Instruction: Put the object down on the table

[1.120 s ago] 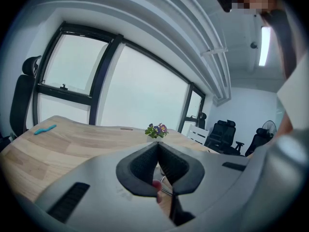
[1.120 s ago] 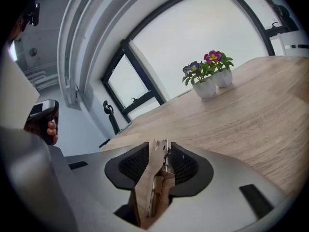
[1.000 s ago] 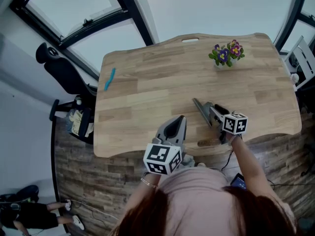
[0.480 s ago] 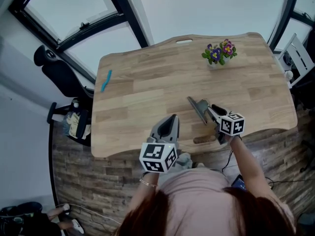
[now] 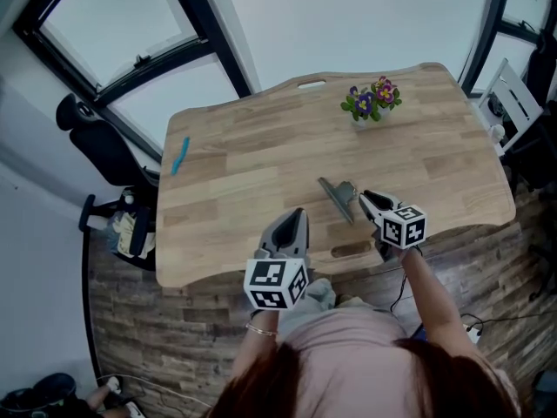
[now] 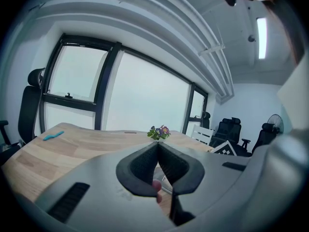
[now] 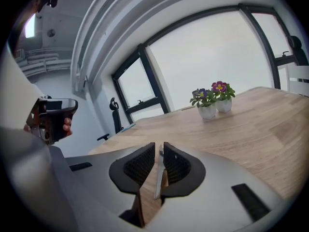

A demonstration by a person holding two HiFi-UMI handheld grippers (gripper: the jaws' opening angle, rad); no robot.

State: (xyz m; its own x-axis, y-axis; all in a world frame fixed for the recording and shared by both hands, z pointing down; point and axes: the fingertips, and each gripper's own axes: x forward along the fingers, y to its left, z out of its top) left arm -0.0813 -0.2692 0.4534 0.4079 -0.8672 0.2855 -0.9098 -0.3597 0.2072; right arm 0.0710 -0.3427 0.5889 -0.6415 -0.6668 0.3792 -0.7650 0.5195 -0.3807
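Head view shows the left arm (image 5: 259,338) and right arm (image 5: 431,299) reaching forward, two grippers poised over the table's (image 5: 226,172) near edge. The left gripper (image 5: 294,216) is closed on nothing. The right gripper (image 5: 365,198) has just been closing its jaws to a slit and grips nothing, and one grey metal object (image 5: 335,197) lies on the table just left of its tips.

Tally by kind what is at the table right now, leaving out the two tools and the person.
Flower pots: 2
Blue stick: 1
Flat metal piece: 1
Total: 4
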